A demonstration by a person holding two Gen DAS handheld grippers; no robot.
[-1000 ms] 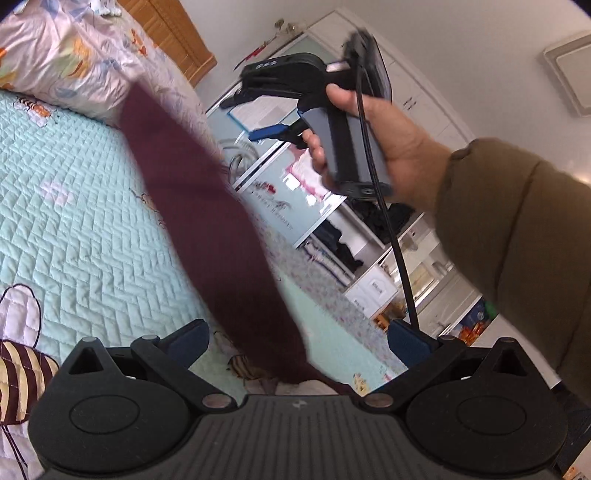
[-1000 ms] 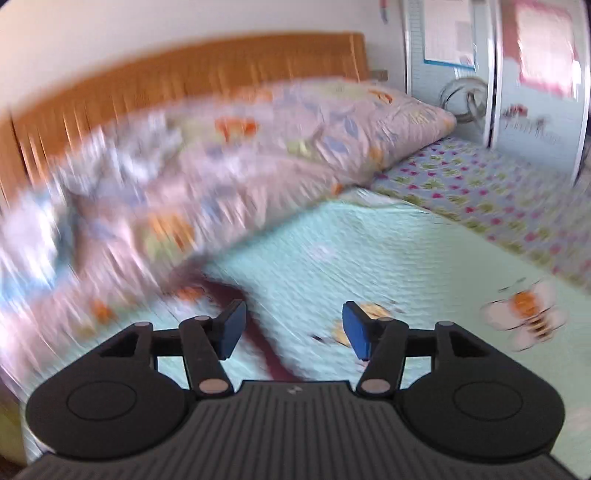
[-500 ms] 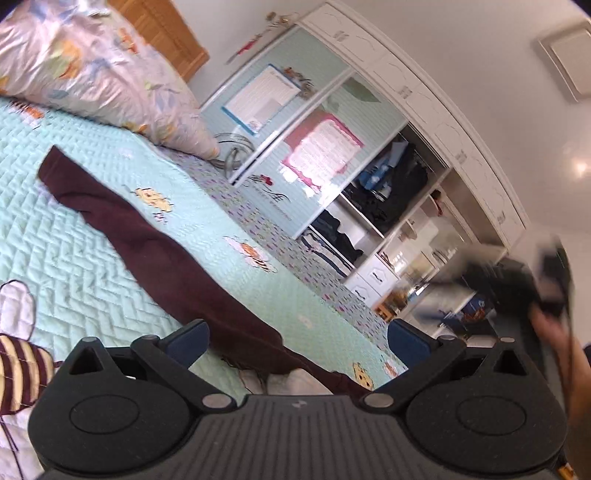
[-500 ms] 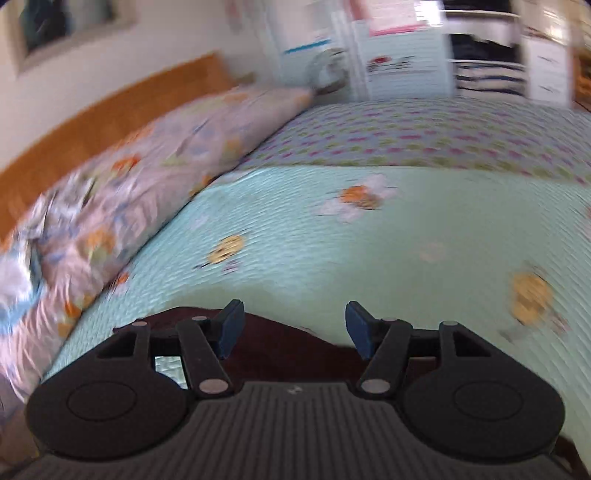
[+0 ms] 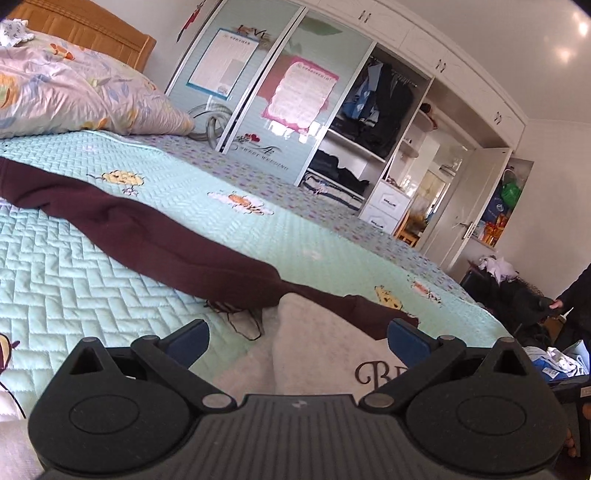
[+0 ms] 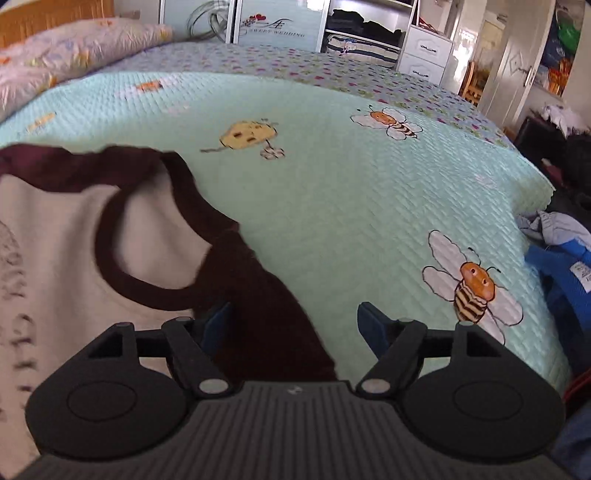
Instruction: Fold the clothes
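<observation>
A white sweatshirt [image 6: 59, 236] with dark maroon sleeves and neckband lies on the light green quilted bed [image 6: 351, 192]. In the left wrist view one maroon sleeve [image 5: 147, 232] stretches out flat toward the pillow, and the white body [image 5: 325, 350] with dark lettering lies under my left gripper [image 5: 295, 338], which is open and holds nothing. In the right wrist view my right gripper [image 6: 293, 325] hovers open over the other maroon sleeve [image 6: 266, 310], just right of the round neckband [image 6: 110, 254].
A floral pillow [image 5: 74, 96] and wooden headboard [image 5: 81, 33] are at the bed's head. A wardrobe with sliding doors [image 5: 280, 92] and open shelves stands beyond. Blue clothing [image 6: 561, 273] is piled off the bed's right edge. A person [image 5: 576, 299] stands at far right.
The maroon sleeve, held up in the air a second ago, now lies flat on the bed. The right gripper swung from the pillow end down over the neckband and near sleeve.
</observation>
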